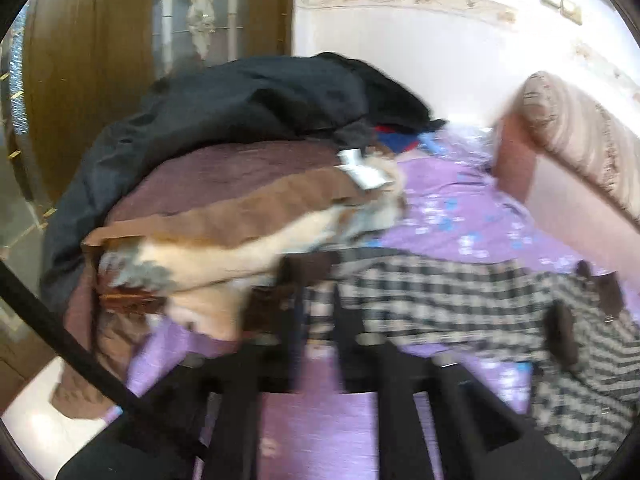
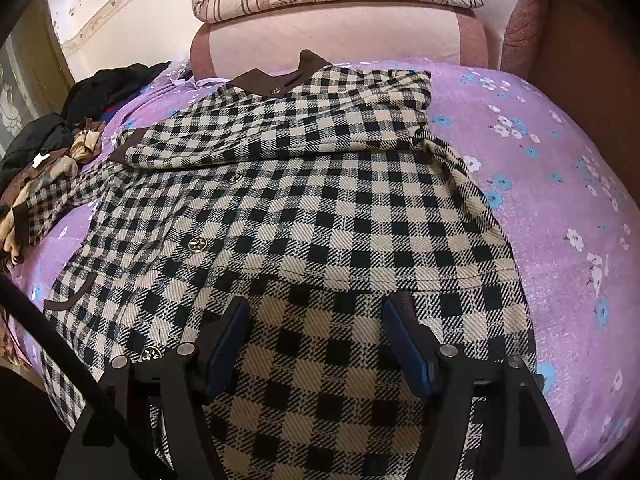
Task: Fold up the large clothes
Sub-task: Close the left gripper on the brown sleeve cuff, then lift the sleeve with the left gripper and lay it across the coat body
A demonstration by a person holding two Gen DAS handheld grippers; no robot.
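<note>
A checked coat (image 2: 304, 200) is laid flat on the purple bed (image 2: 560, 208), collar at twelve o'clock, hem at six; its long axis is run straight away from the right gripper (image 2: 314, 340). That gripper is poised over the hem, angled downward, jaws wide apart with nothing gripped. One sleeve is folded across the chest. The other sleeve (image 1: 400, 280), at nine o'clock, lies nearer the left gripper (image 1: 316, 292), seen blurred; its jaws are part open, and a hold cannot be confirmed.
</note>
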